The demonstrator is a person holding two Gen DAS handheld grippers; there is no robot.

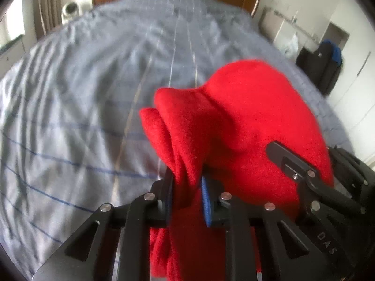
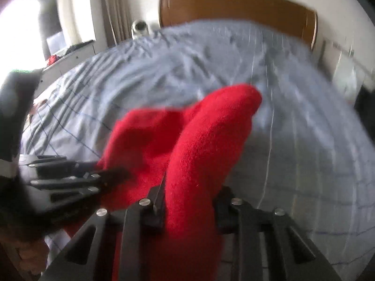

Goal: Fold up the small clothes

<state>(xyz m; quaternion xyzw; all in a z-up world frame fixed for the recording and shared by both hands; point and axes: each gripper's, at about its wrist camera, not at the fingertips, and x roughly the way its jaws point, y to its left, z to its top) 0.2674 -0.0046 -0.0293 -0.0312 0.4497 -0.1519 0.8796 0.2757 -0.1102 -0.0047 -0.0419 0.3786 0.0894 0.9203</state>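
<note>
A red fleece garment (image 1: 236,117) is held up above the bed between both grippers. My left gripper (image 1: 187,187) is shut on a bunched edge of it; the cloth hangs down between its fingers. My right gripper (image 2: 187,201) is shut on another edge of the red garment (image 2: 206,145), which stands up in a fold over its fingers. In the left wrist view the right gripper shows at the right (image 1: 311,175), pressed against the cloth. In the right wrist view the left gripper shows at the left (image 2: 110,175), on the cloth.
The bed (image 1: 82,105) has a grey-blue checked cover, also in the right wrist view (image 2: 293,128). A brown headboard (image 2: 236,7) stands at the far end. A white device (image 1: 70,9) sits beside the bed. A dark bag (image 1: 325,68) stands by the right wall.
</note>
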